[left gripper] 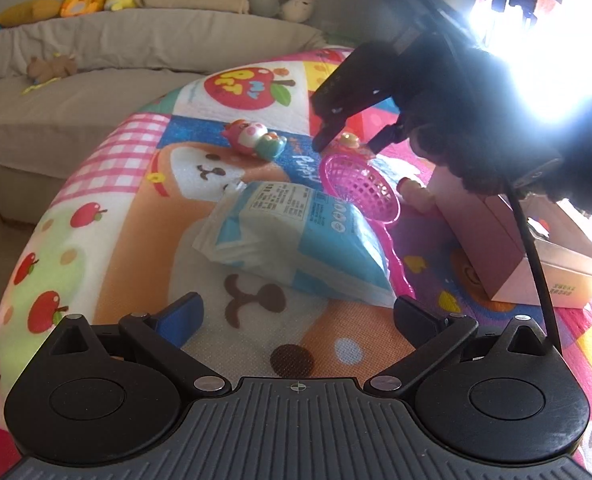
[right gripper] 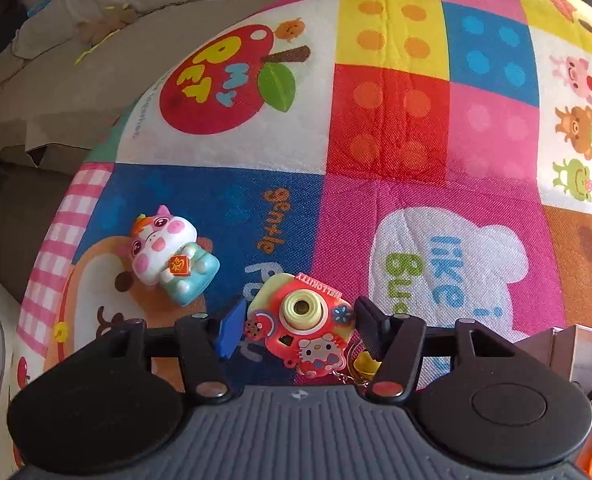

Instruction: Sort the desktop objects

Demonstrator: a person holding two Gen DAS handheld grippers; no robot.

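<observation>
1. The right gripper (right gripper: 298, 326) points steeply down at the worktop (right gripper: 396, 128), a surface under a bright patchwork cloth. Its fingers (right gripper: 230, 330) straddle the toy camera (right gripper: 300, 330), a red and pink charm that lies flat on the cloth. That looks like the line-up for a pick in the sorting.
2. The right fingers stand about half open. The blue pad sits just beside the camera's left edge and the black pad just beside its right edge. I see no squeeze, so I judge the toy released, not gripped.
3. A small chain and a yellow bit (right gripper: 364, 364) trail from the camera under the right finger and could snag when it closes.
4. The cow figurine (right gripper: 168, 256) lies on its back, left of the right fingers and apart from them.
5. The left gripper (left gripper: 296, 312) hangs over the cloth with its fingers (left gripper: 182, 310) spread wide and nothing between them. The tissue pack (left gripper: 296, 236) lies just ahead of them, with the pink basket (left gripper: 360, 188) resting at its far right edge, perhaps the bin for small toys.
6. A pink box (left gripper: 508, 248) stands right of the left fingers.
</observation>
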